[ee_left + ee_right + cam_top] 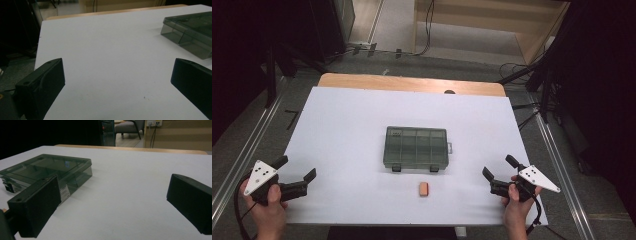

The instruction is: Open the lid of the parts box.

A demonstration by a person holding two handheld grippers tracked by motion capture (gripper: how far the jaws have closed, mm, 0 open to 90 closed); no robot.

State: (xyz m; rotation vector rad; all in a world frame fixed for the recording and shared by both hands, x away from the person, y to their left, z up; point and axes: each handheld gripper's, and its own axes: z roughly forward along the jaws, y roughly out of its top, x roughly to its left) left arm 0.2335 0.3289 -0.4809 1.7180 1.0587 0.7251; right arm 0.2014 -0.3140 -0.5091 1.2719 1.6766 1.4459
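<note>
Near the middle of the desk [342, 125] lay the closed plastic box [416, 147], an orange block [424, 189] just before it, while my left gripper [294, 170] and right gripper [498, 166] waited wide, empty, at the near corners.

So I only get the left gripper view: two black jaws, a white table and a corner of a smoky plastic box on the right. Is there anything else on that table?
Observer: Yes. The high view shows a small orange block lying on the table just on the person's side of the box, not touching it.
Visitor: Is the box open?
Observer: No, its clear lid is down. You can see dividers through the lid, and two black latches sit on its near edge.
Visitor: And the other hand?
Observer: The right gripper is near the table's right front corner, its jaws open with nothing between them.
</note>
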